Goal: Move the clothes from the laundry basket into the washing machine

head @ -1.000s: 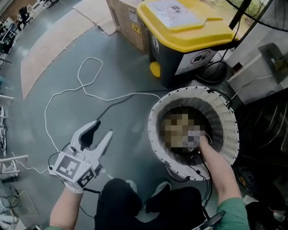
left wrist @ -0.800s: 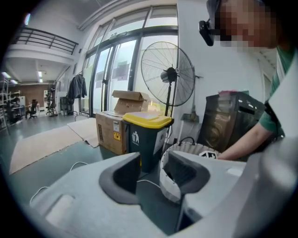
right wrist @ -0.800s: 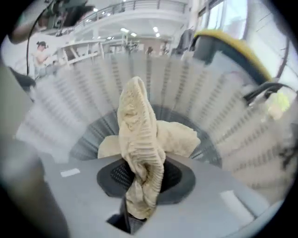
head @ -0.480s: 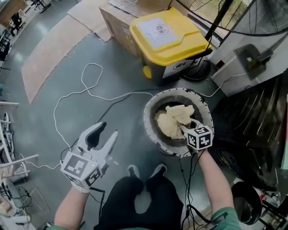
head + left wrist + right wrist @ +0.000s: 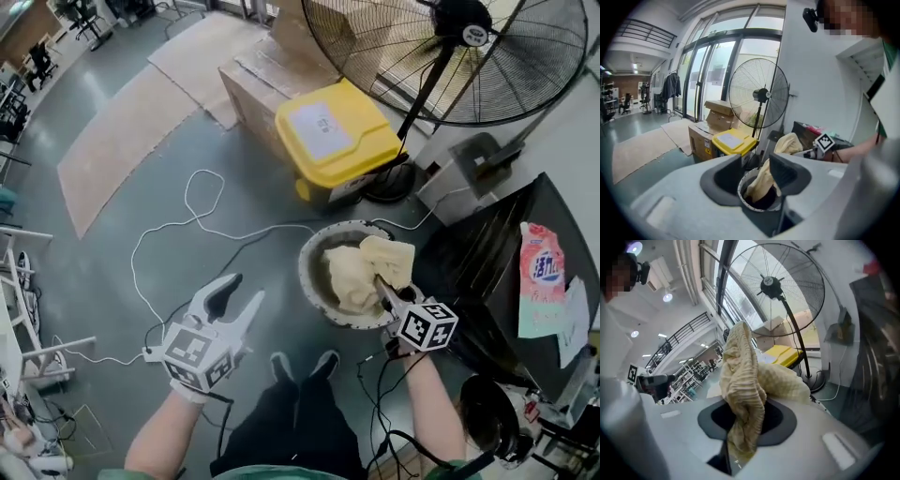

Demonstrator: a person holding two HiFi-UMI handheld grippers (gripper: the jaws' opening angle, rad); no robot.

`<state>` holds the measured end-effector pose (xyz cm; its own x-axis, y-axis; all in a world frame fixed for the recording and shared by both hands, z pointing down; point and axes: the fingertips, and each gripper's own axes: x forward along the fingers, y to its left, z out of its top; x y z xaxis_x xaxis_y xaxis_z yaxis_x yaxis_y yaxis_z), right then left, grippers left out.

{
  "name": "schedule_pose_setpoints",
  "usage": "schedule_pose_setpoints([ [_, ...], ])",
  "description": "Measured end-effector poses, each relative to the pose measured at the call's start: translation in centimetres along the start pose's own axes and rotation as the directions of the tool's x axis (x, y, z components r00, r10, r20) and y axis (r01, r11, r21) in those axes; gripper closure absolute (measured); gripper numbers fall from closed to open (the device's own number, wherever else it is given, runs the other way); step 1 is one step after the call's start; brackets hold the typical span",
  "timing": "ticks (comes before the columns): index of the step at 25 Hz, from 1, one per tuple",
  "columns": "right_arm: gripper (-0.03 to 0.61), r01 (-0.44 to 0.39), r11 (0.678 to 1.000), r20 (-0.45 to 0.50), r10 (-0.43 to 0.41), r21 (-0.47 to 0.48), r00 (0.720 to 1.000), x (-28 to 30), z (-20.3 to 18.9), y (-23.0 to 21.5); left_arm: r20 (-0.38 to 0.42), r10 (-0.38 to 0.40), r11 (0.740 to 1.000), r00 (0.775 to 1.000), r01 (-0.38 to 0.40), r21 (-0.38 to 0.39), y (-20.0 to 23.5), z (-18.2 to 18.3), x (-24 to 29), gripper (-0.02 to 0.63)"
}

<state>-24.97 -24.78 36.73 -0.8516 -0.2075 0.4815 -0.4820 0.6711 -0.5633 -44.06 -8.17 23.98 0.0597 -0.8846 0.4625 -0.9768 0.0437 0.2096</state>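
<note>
- A big pedestal fan [image 5: 450, 56] stands at 1 o'clock on the floor as I look down on it.
- A dark machine [image 5: 487, 272] fills the 3 o'clock side, with a pink detergent bag [image 5: 541, 267] lying on top.
- A cardboard box [image 5: 262, 84] sits at 12 o'clock, and a yellow-lidded bin [image 5: 337, 136] is just in front of it.
- The round basket [image 5: 314, 281] is on the floor near the middle, at 6 o'clock from the bin and right beside the dark machine.
- The cloth [image 5: 361, 272] is pale yellow with a ribbed, waffle-like weave. It is bunched into soft folds. Its top end is lifted over the basket's 3 o'clock rim while the rest trails down inside.
- The right gripper [image 5: 382, 286] is clenched on the cloth's upper end, and a thick fold spills over its jaws.
- The left gripper [image 5: 242, 289] hangs at 9 o'clock from the basket, well apart from it. Its jaws are spread with nothing between them, and they have just been closing a little.
- A white cable [image 5: 187, 216] loops over the floor at 10 o'clock.
</note>
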Motion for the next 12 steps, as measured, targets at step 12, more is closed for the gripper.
schedule_pose_setpoints([
  [12, 0.484, 0.02, 0.998, 0.222, -0.009, -0.051, 0.975, -17.1, 11.6, 10.8, 0.062, -0.057, 0.998, 0.996, 0.055, 0.036, -8.8, 8.7, -4.5, 0.43],
])
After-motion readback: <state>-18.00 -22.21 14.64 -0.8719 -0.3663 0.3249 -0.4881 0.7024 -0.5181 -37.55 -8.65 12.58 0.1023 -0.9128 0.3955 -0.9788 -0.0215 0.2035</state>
